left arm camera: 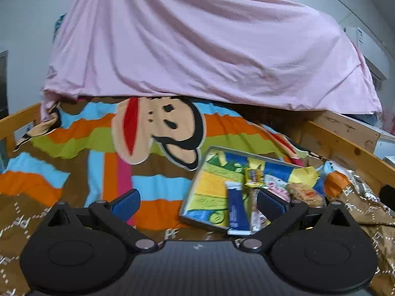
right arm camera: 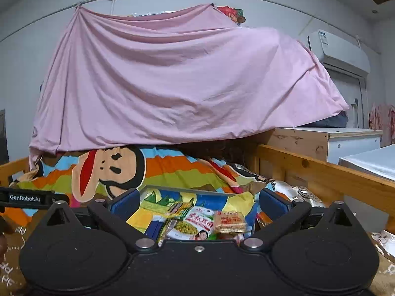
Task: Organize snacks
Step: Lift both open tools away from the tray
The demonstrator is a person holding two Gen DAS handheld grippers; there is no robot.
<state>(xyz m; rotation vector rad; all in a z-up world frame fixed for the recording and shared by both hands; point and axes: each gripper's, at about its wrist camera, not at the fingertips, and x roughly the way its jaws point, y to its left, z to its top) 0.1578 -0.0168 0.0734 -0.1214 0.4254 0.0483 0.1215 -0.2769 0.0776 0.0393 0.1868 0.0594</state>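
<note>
A shallow tray (left arm camera: pixel 246 154) with a bright patterned lining lies on the bed, right of centre in the left wrist view. In it lie a blue bar (left arm camera: pixel 237 209), a small yellow packet (left arm camera: pixel 254 177), a white-and-red packet (left arm camera: pixel 276 189) and an orange biscuit pack (left arm camera: pixel 306 194). My left gripper (left arm camera: pixel 198 202) is wide open and holds nothing; its right finger (left arm camera: pixel 271 203) overlaps the tray's near corner. My right gripper (right arm camera: pixel 200 202) is open too, above the tray (right arm camera: pixel 185 189). The white-and-red packet (right arm camera: pixel 195 224) and the biscuit pack (right arm camera: pixel 229 222) lie loose below it.
A striped blanket with a cartoon monkey (left arm camera: pixel 158 133) covers the bed. A pink sheet (right arm camera: pixel 172 81) hangs across the back. A wooden bed rail (right arm camera: pixel 321 172) runs along the right, with a white cabinet (right arm camera: pixel 350 143) behind it. The left gripper's body (right arm camera: pixel 24 198) shows at the left edge.
</note>
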